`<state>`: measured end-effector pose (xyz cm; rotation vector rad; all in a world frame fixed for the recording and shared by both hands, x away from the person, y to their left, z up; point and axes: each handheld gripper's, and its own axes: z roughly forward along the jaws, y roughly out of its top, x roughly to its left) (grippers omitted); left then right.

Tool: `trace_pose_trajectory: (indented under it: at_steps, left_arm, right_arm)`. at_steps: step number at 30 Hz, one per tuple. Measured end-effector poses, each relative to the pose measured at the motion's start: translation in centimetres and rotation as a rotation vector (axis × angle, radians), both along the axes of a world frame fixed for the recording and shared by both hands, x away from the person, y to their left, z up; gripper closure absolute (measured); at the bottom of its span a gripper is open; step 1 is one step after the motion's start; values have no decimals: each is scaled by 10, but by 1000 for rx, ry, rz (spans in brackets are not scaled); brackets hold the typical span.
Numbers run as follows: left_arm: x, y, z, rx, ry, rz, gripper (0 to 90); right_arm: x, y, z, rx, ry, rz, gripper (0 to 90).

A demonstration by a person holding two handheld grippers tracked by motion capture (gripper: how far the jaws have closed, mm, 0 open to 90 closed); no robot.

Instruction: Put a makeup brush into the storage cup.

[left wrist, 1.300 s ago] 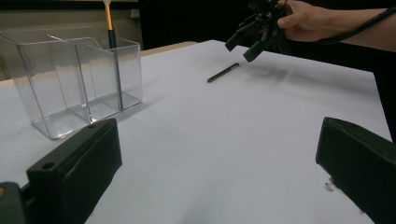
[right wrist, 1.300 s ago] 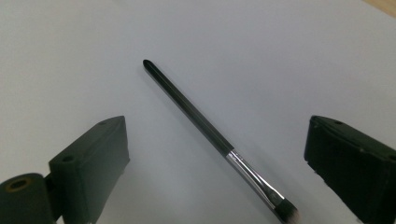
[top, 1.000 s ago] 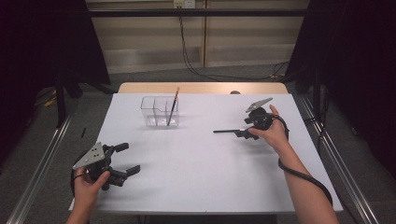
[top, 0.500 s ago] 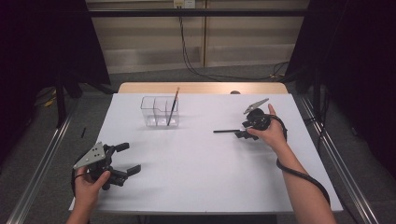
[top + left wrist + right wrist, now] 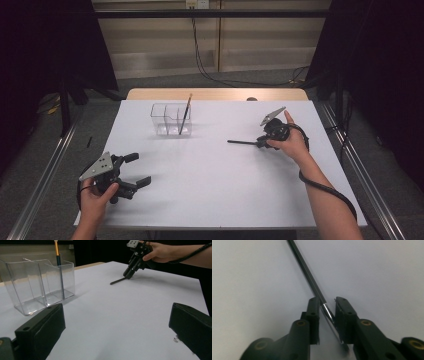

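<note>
- Little differs from the earlier pictures: the right hand-held gripper [image 5: 259,143] sits at the same spot on the right half of the bench, and its grey plate has tipped only slightly.
- The left hand-held gripper [image 5: 137,170] has stayed near the front left corner, jaws spread wide with nothing between them, as its own view also shows [image 5: 117,322].
- The thin dark brush [image 5: 242,143] lies flat on the white sheet as before, its long handle pointing left from the right hand-held gripper.
- In the right gripper view the jaws stand narrow, one on each side of the brush [image 5: 312,285] at its shiny metal collar; whether they press on it or just flank it I cannot tell.
- The left gripper view shows the same brush [image 5: 118,281] on the sheet under the far hand-held gripper's tip.
- A clear plastic holder [image 5: 167,120] with compartments stands toward the back left of the bench, well apart from both hands; a second brush with an orange handle [image 5: 186,112] leans in its right compartment.
- The bench [image 5: 210,200] is covered by a plain white sheet, with a bare wooden strip along its far edge.
- Around it hang black curtains; cables trail down the pale back wall, and metal rails run along the floor on both sides.
</note>
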<state>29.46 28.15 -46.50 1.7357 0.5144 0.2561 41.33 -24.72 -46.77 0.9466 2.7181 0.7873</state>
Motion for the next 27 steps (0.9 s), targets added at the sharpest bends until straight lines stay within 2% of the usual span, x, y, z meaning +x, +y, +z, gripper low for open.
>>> trace_pose_trajectory:
  at_steps: [2, 4, 6, 9, 13, 18, 25, 27]
  left_arm:
    - [0, 0, 0, 1, -1, 0, 4]
    - [0, 0, 0, 0, 1, -1, 4]
    - [0, 0, 0, 0, -1, -2, 4]
    - [0, -1, 0, 5, -2, -3, 4]
    - [0, -1, 1, 1, -3, -4, 5]
    - [1, -2, 0, 3, -1, -9, 5]
    - [2, -3, -1, 3, 5, -13, 6]
    - [2, -2, -2, 0, 6, -13, 6]
  right_arm:
    - [-2, 3, 3, -29, 34, 25, 836]
    - [-2, 4, 4, -35, 38, 31, 835]
    - [-4, 5, 5, -55, 60, 41, 839]
    - [-6, 4, 8, -64, 110, 37, 840]
    - [-8, 2, 8, -65, 136, 26, 839]
    - [-8, 0, 8, -39, 151, -5, 830]
    - [-6, 1, 7, -37, 153, -5, 822]
    - [-5, 3, 8, -53, 152, 0, 821]
